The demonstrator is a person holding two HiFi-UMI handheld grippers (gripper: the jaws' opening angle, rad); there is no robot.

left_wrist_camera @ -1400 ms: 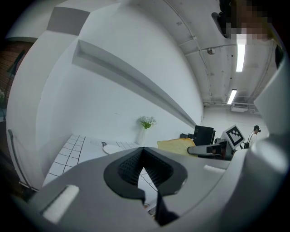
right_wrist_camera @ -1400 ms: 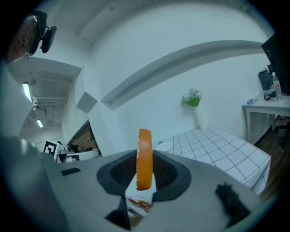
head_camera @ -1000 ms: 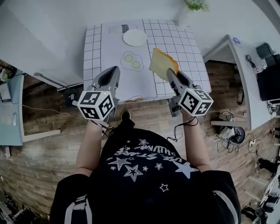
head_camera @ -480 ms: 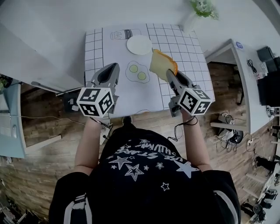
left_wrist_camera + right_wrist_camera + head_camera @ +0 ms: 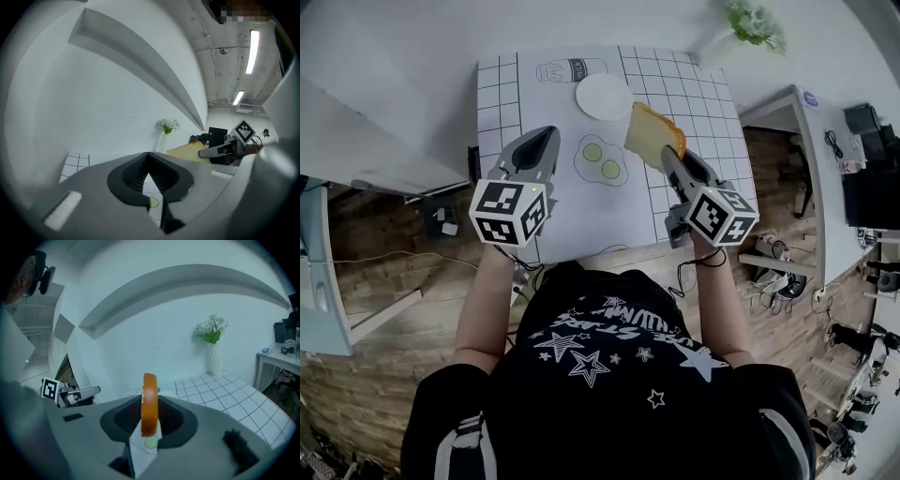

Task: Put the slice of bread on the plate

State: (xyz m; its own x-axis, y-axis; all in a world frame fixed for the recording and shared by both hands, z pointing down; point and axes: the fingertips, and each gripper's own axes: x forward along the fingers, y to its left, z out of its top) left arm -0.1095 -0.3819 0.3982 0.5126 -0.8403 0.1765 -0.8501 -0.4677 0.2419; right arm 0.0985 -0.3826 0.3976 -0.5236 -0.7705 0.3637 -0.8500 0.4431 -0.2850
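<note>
Bread slice point(image 5: 654, 136) hangs in the air over the white gridded surface point(image 5: 698, 89), gripped by its near edge in the right gripper point(image 5: 667, 153). From where I stand, the fingers point(image 5: 169, 416) are clamped on it from both sides. Looking along them, the slice stands on edge, with its orange-brown crust facing back and rising above the fingertips. From overhead it shows a pale face with a darker crust on the right side, tilted up and away from the person.

The bread slice is not on the plate point(image 5: 604, 97). That small white plate sits flat on the far part of the printed mat point(image 5: 581, 202), and in the overhead view the far left corner of the slice comes just beside the plate's right rim. Nearer the person, the mat carries a drawing of two fried eggs point(image 5: 602, 161), just left of the held slice, and a bottle drawing point(image 5: 572, 69) lies beyond the plate.

The left gripper point(image 5: 546, 136) is held over the left part of the mat, well apart from the bread. Its fingers point(image 5: 134, 173) meet at the tips with nothing between them.

A vase of flowers point(image 5: 214, 357) stands at the far right corner, against the white wall. The person wears a black top with white stars point(image 5: 600, 370), both forearms stretched forward.
</note>
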